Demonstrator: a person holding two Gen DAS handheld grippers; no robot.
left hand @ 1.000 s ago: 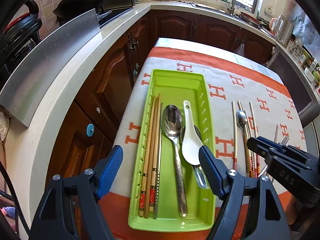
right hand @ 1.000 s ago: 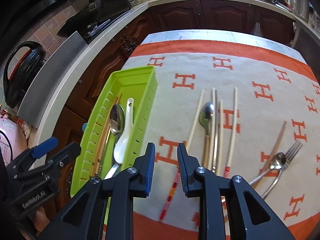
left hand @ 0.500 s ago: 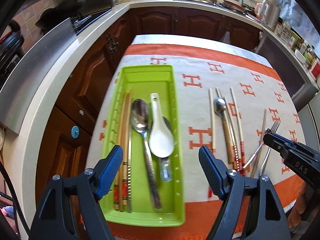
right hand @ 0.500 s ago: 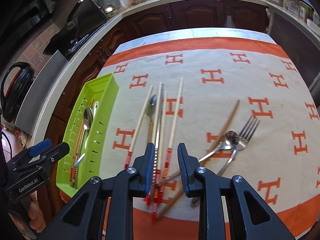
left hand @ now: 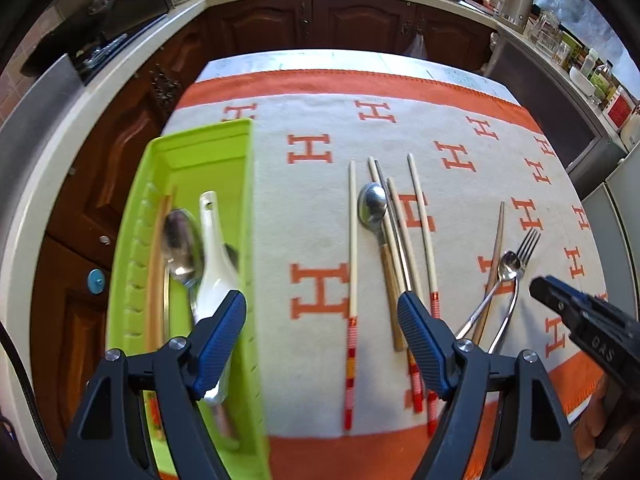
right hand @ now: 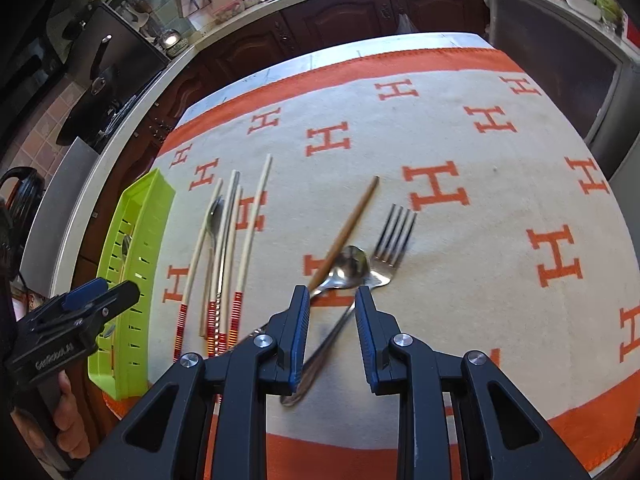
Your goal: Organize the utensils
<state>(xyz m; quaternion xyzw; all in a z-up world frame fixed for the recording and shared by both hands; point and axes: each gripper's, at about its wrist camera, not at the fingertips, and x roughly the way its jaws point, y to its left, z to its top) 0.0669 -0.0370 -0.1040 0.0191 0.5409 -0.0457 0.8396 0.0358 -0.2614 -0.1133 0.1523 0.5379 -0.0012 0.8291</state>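
Observation:
A green tray point(left hand: 216, 148) at the table's left holds wooden chopsticks, a metal spoon point(left hand: 180, 240) and a white ceramic spoon point(left hand: 212, 272). On the cloth lie several pale chopsticks point(left hand: 352, 248), a wooden-handled spoon point(left hand: 374, 208), a brown chopstick point(right hand: 352, 220), a small metal spoon point(right hand: 348, 266) and a fork point(right hand: 390, 236). My left gripper point(left hand: 322, 332) is open and empty, above the tray's right edge and the leftmost chopstick. My right gripper point(right hand: 330, 320) is open and empty, just above the crossed handles of the small spoon and fork.
The table has an orange-and-cream H-pattern cloth point(right hand: 500, 208). Dark wooden cabinets and a pale countertop point(left hand: 120, 76) run along the left and back. The tray also shows in the right wrist view point(right hand: 140, 216), at the table's left edge.
Both grippers have moved to the right. My left gripper went from over the tray to its right edge. My right gripper went from the pale chopsticks to the spoon and fork and opened wider.

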